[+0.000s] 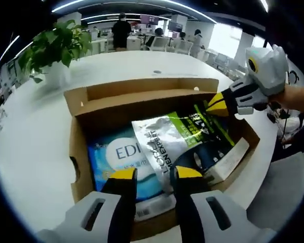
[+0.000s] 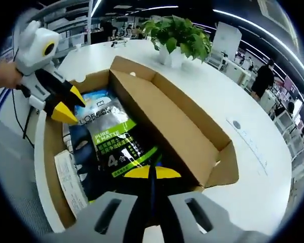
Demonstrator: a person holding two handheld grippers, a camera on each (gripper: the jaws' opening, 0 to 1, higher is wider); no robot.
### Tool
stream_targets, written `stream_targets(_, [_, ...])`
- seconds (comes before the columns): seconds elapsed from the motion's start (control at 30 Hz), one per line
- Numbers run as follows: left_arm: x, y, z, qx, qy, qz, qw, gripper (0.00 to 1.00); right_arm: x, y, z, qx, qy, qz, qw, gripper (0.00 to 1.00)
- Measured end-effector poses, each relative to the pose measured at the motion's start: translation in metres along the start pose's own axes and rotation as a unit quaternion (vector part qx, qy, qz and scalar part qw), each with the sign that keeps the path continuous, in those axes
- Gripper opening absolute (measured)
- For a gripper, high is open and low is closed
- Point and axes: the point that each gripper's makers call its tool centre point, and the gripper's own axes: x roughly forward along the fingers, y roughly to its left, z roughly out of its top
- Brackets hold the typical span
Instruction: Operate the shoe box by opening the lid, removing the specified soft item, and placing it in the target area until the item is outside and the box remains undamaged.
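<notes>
Open cardboard shoe box (image 1: 91,109) sits mid-frame in the left gripper view on a white round table (image 1: 25,142), lid folded back toward the top of the frame. Inside, lying flat: a silver/green soft pouch (image 1: 164,142) in the centre, a blue pack (image 1: 111,162) to its left w/ "EDI" readable, and a white paper slip (image 1: 230,157) at lower right, partly under dark packaging. Pouch text reads "L'OREAL MEN EXPERT" on the silver part; in the right gripper view the green panel says "PURE & MATTE" plus a big "4".

Left gripper (image 1: 154,174) comes up from the bottom of its view, yellow tips apart w/ a clear gap, hovering over the near edge of the pouch and blue pack, nothing btwn the tips. Can't tell if it's touching the pouch.

Right gripper (image 2: 152,173) at the bottom centre of its own view has yellow tips pressed together right at the pouch's (image 2: 114,139) lower edge. Looks like it's pinching that edge, but the tips cover the contact so can't say for sure. In the left gripper view it shows at upper right, tip at the pouch's far corner.

Around: potted green plant (image 1: 55,45) upper left on the table, the box's tall cardboard flap (image 2: 162,121) running diagonally beside the pouch, office desks and ppl in the bkgd.
</notes>
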Motion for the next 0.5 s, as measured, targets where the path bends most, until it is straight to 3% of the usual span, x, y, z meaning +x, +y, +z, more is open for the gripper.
stream_targets(0.1, [0.002,-0.001,0.0,-0.005,0.002,-0.006,1.0,0.26,0.002,-0.001,-0.001,-0.007,0.002,0.0,1.0,0.0])
stream_targets(0.27, [0.005,-0.005,-0.002,-0.048,0.009,-0.031,0.9984,0.21,0.005,0.0,-0.008,-0.008,0.011,0.002,0.9999,0.0])
stream_targets(0.5, [0.005,-0.011,-0.002,-0.079,-0.001,-0.05,0.9956,0.14,0.007,0.0,-0.011,-0.01,0.013,0.001,0.9999,0.0])
